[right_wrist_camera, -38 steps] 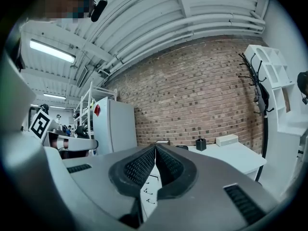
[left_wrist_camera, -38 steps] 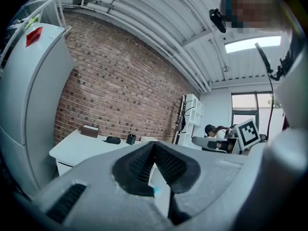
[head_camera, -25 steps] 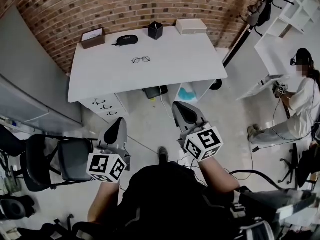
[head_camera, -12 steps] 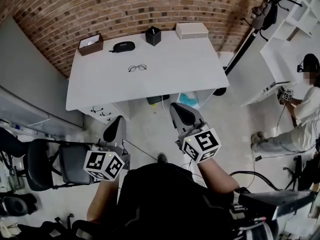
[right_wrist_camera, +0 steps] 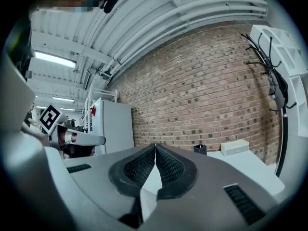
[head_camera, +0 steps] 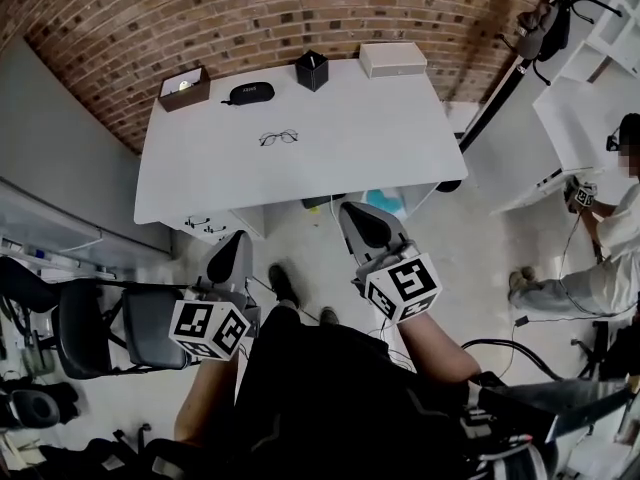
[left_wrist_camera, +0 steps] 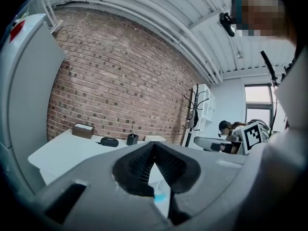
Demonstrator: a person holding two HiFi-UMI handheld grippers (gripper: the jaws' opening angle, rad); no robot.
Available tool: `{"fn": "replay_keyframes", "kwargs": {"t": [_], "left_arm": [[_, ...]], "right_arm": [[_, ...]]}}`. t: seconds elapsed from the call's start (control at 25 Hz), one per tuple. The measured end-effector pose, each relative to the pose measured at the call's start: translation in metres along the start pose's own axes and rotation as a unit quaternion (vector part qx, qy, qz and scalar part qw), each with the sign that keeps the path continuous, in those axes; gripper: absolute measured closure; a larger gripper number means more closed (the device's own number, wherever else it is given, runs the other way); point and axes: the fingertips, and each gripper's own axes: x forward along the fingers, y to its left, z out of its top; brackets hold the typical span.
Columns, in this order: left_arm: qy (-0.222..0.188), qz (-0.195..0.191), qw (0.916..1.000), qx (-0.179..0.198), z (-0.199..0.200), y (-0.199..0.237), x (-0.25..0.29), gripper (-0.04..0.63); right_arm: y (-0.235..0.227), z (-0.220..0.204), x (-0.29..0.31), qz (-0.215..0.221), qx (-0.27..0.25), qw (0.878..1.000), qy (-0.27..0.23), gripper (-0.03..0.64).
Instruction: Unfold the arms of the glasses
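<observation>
the left tool (left_wrist_camera: 154, 144) and the right tool (right_wrist_camera: 155, 147) are both closed on nothing, well short of the tabletop (head_camera: 390, 143). the glasses (head_camera: 279, 138) lie toward its far side, near a black case (head_camera: 250, 92). we judge the thin frame could skid or bend if we pull one arm without steadying the front.
</observation>
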Motion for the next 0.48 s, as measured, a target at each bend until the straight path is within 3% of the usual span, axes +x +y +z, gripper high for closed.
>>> {"fn": "replay_keyframes", "kwargs": {"t": [0.48], "left_arm": [[-0.001,-0.018,0.9997,-0.015,0.003,0.047,0.055,0.586]], "right_arm": [[-0.014,0.003,0.064,0.012,-0.023,1.0,0.015,0.609]]}}
